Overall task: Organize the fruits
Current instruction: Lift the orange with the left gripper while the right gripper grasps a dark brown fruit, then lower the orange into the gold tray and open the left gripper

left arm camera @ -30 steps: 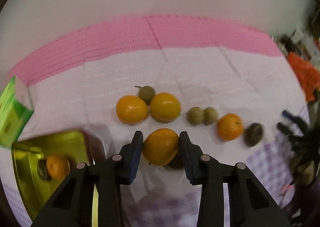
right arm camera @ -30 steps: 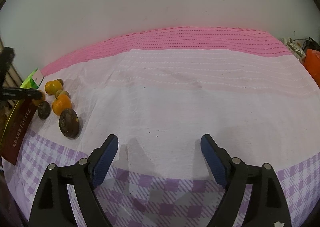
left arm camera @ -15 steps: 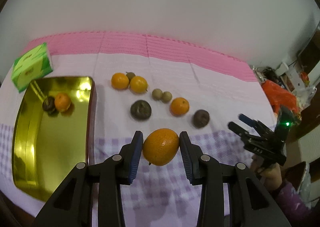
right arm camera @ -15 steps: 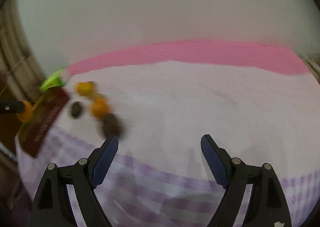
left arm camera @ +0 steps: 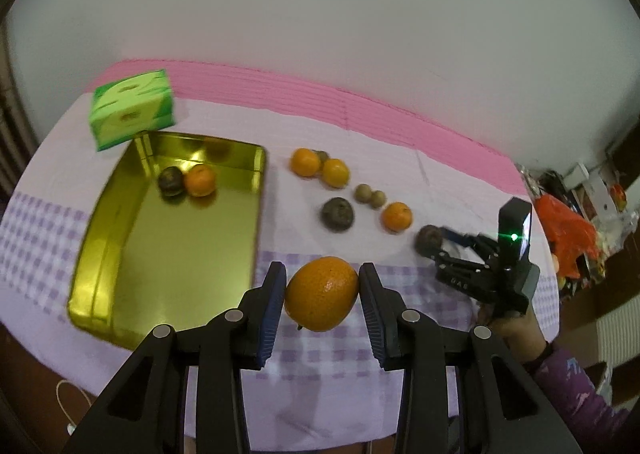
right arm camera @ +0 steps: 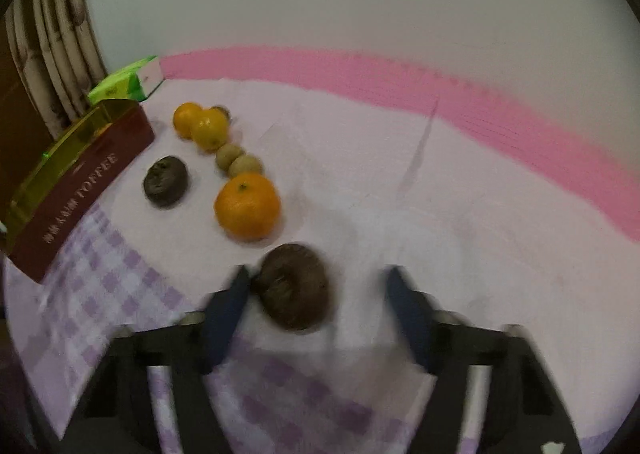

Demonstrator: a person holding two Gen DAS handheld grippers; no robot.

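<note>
A large round orange fruit [left arm camera: 321,292] is pinched in the left tongs [left arm camera: 322,294] above the tabletop. The right tongs [right arm camera: 316,304] are spread around a dark brown wrinkled fruit [right arm camera: 294,286].

cloth-covered table [left arm camera: 400,189], gold tin [left arm camera: 120,254], green box [left arm camera: 132,109], loose oranges [left arm camera: 396,216], brown fruits [left arm camera: 338,213]

The tongs [left arm camera: 322,296] are black with blue pads, and the fruit [left arm camera: 321,294] between them is bright orange. At left, the tray [left arm camera: 120,254] is shiny gold inside; the box [left arm camera: 132,114] in the upper left is green and white. The tablecloth [left arm camera: 400,173] is pink at the back, pale lilac mid-frame, purple-checked in front. The fruit [right arm camera: 294,286] low in the right view is dark brown.
</note>
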